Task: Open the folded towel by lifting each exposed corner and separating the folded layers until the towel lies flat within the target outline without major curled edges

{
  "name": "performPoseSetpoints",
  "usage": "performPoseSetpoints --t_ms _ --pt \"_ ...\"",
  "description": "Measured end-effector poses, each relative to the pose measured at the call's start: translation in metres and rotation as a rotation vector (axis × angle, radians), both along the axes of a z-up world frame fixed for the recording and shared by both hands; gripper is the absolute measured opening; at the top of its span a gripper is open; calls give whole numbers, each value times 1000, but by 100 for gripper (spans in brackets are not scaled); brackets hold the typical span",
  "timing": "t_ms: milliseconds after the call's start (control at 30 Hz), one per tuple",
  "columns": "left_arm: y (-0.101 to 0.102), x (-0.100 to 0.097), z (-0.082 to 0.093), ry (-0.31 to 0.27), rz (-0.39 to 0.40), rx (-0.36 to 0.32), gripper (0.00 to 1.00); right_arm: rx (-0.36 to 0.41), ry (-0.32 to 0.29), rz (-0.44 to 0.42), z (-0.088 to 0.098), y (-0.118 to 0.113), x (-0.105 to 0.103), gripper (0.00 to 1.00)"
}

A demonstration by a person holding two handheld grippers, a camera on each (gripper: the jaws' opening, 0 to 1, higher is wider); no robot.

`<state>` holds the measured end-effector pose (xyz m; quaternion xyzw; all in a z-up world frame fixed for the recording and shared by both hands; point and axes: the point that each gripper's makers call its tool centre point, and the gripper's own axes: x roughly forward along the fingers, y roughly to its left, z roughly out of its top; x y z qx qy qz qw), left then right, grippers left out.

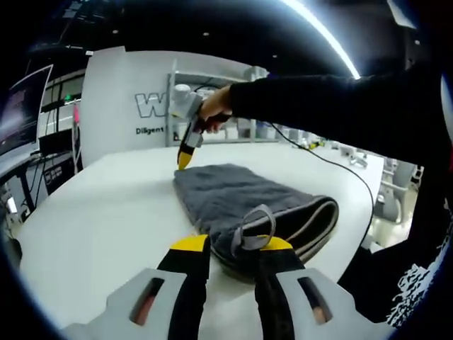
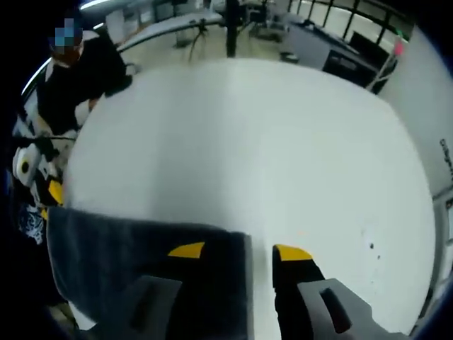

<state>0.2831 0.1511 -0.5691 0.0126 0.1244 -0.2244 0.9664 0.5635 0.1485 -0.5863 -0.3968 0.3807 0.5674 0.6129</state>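
Note:
A dark grey folded towel (image 1: 233, 191) lies on the white table (image 1: 106, 212), its thick folded end and a small grey loop (image 1: 251, 225) facing me. My left gripper (image 1: 232, 244) is open, its yellow tips either side of that near end, just at the loop. At the towel's far corner a hand holds my right gripper (image 1: 185, 157), tip down close over the cloth. In the right gripper view the towel (image 2: 127, 255) fills the lower left and its side edge runs between the jaws of the open right gripper (image 2: 239, 251). The left gripper (image 2: 51, 193) shows at the left edge.
The person's black sleeve (image 1: 325, 99) reaches over the table from the right, and a thin black cable (image 1: 340, 166) trails across the far side. A white panel with lettering (image 1: 134, 106) stands behind. The table's edge (image 1: 354, 241) runs close to the towel on the right.

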Motion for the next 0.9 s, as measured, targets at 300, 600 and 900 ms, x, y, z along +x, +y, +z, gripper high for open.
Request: performPoseSetpoints --t_ms 300,600,900 --pt "2 2 -2 1 -2 -2 16 -26 20 -3 -13 0 -4 28" --pt "3 0 -5 5 4 -11 11 -28 43 2 -13 0 -7 23" --pt "2 -1 -5 9 12 -24 8 -49 48 5 -14 0 -9 17"
